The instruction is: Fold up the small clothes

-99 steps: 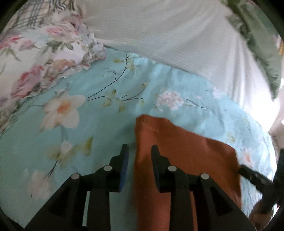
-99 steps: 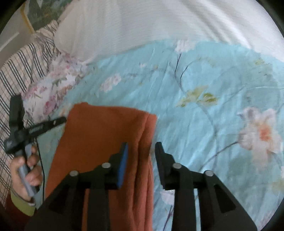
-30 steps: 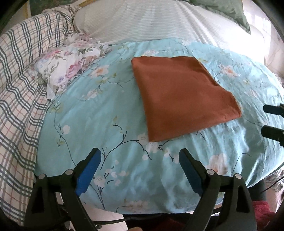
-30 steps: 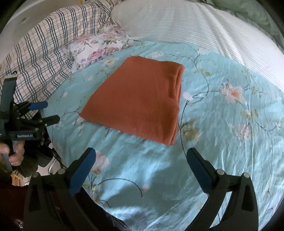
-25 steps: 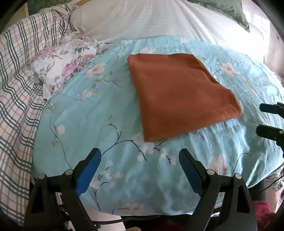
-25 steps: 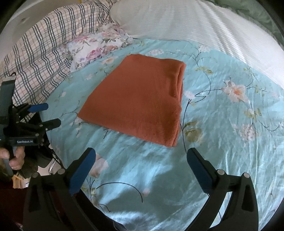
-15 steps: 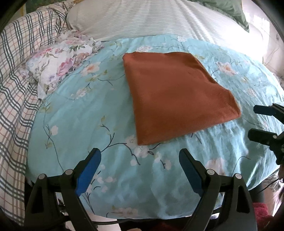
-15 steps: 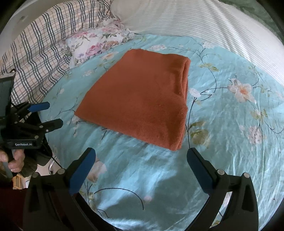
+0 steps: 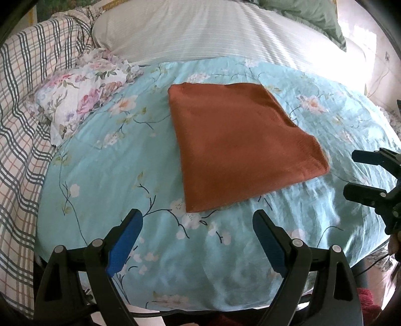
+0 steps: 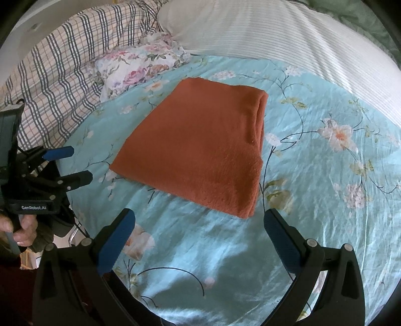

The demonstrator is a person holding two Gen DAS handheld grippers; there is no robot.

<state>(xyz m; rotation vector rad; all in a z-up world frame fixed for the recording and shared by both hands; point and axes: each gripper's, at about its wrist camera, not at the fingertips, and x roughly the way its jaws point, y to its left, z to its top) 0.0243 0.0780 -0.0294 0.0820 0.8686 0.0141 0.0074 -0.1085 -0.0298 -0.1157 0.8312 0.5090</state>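
A rust-orange knit garment (image 9: pixel 238 145) lies folded into a flat rectangle on the light blue floral bedcover (image 9: pixel 112 175); it also shows in the right wrist view (image 10: pixel 200 150). My left gripper (image 9: pixel 198 225) is open and empty, held back near the bed's front edge, apart from the garment. My right gripper (image 10: pixel 198 225) is open and empty, also short of the garment's near edge. Each gripper shows at the side of the other's view: the right gripper (image 9: pixel 363 175) and the left gripper (image 10: pixel 67 165).
A floral pillow (image 9: pixel 77 100) and a plaid blanket (image 9: pixel 20 112) lie to the left. A white striped pillow (image 9: pixel 200 30) and a green cushion (image 9: pixel 313 17) lie at the back. The bed's edge (image 9: pixel 175 308) is just in front of the grippers.
Earlier both grippers were nearly shut over the garment's edges. They have since opened wide and pulled back to the bed's front. In the last second the views shift only slightly.
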